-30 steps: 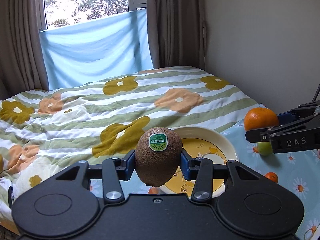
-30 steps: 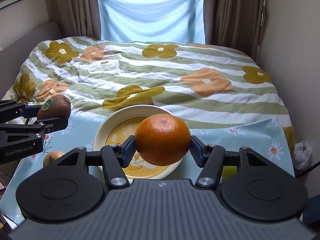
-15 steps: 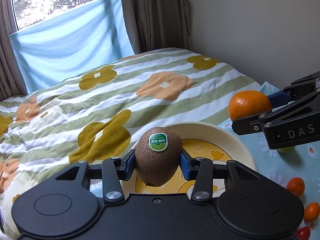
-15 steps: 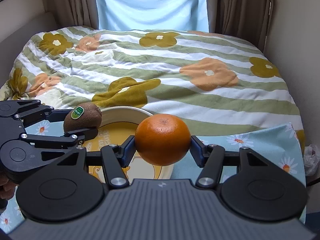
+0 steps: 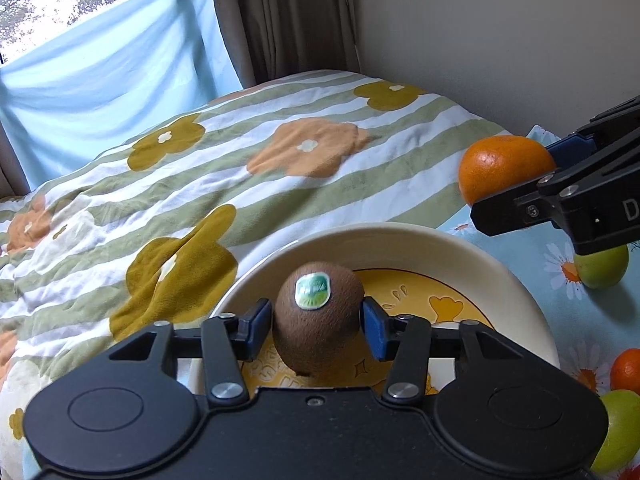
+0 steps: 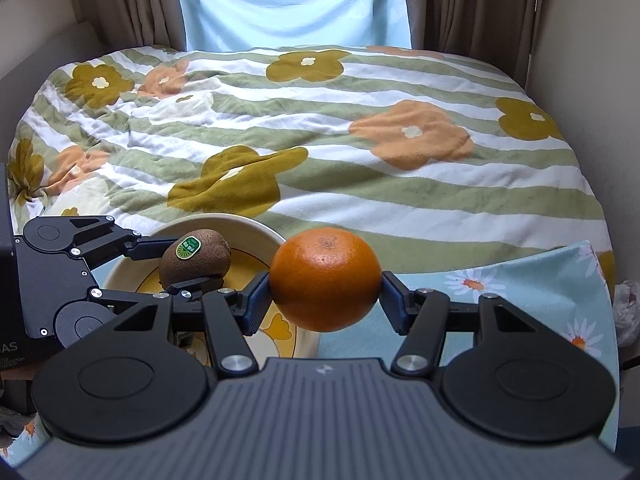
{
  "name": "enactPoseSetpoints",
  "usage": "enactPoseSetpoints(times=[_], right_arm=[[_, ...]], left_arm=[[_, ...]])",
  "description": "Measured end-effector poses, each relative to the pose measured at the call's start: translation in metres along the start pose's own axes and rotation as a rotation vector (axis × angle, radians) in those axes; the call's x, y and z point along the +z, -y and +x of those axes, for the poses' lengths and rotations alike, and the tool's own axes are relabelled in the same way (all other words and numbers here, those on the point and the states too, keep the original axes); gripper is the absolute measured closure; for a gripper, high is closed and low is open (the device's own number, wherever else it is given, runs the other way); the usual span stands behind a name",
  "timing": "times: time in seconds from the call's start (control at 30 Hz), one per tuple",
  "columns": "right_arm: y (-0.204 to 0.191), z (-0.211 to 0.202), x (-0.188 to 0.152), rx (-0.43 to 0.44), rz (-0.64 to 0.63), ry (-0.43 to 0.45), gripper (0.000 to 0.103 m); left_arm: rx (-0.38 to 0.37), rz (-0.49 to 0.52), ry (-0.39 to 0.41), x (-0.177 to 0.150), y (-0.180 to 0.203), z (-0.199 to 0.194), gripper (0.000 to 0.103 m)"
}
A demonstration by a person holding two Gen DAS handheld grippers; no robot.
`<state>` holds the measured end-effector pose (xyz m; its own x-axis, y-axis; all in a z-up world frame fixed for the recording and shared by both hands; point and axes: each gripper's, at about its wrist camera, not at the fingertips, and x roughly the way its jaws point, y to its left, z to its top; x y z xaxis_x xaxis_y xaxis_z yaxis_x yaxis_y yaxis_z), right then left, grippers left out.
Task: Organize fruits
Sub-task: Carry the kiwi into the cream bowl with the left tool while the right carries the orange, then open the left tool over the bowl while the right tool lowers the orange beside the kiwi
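Jaws clamp one kiwi point(image 5: 318, 316), one orange point(image 6: 325, 279)

One kiwi point(image 5: 318, 320) and one large orange point(image 6: 325, 279) are counted, each held in one of two grippers. One plate point(image 5: 400, 238) is seen. Two green fruits point(image 5: 602, 270) and one small orange fruit point(image 5: 627, 372) are counted on the daisy-print cloth point(image 6: 520, 280). One bed point(image 6: 320, 120) is seen behind.
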<state>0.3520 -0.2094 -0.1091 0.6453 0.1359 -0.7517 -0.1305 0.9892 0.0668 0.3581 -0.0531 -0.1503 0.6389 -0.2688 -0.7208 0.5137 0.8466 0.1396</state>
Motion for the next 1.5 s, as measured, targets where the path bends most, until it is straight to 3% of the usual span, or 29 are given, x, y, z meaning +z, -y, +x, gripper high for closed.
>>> enactPoseSetpoints(times=[0.03, 0.07, 0.1, 0.33, 0.77, 1.17, 1.23, 1.27, 1.33, 1.5], right_arm=[[0.001, 0.0, 0.001, 0.0, 0.001, 0.001, 0.03], [0.001, 0.0, 0.001, -0.001, 0.002, 0.001, 0.03], [0.002, -0.001, 0.002, -0.002, 0.003, 0.001, 0.03], [0.002, -0.006, 0.007, -0.001, -0.01, 0.006, 0.03], [-0.038, 0.017, -0.006, 0.057, -0.162, -0.038, 0.03], [-0.06, 0.035, -0.019, 0.065, -0.26, -0.046, 0.029], [-0.063, 0.031, -0.02, 0.043, -0.279, -0.007, 0.016], [-0.064, 0.029, -0.02, 0.028, -0.29, 0.012, 0.0], [-0.064, 0.023, -0.019, 0.017, -0.295, 0.046, 0.0], [-0.057, 0.014, -0.018, 0.027, -0.25, 0.041, 0.0]], left_arm=[[-0.001, 0.005, 0.016, 0.001, 0.0, -0.003, 0.019], [0.002, 0.011, 0.035, 0.002, 0.001, -0.006, 0.008], [0.006, 0.018, 0.051, 0.004, 0.001, -0.01, 0.007], [0.033, 0.056, 0.044, -0.005, -0.004, -0.031, 0.007], [0.08, -0.025, 0.021, -0.037, -0.024, -0.075, 0.007], [0.084, -0.066, 0.025, -0.047, -0.028, -0.082, 0.007], [0.084, -0.066, 0.027, -0.046, -0.027, -0.082, 0.007], [0.086, -0.065, 0.028, -0.047, -0.027, -0.082, 0.007], [0.087, -0.066, 0.028, -0.048, -0.026, -0.084, 0.007], [0.091, -0.077, 0.028, -0.049, -0.026, -0.092, 0.007]])
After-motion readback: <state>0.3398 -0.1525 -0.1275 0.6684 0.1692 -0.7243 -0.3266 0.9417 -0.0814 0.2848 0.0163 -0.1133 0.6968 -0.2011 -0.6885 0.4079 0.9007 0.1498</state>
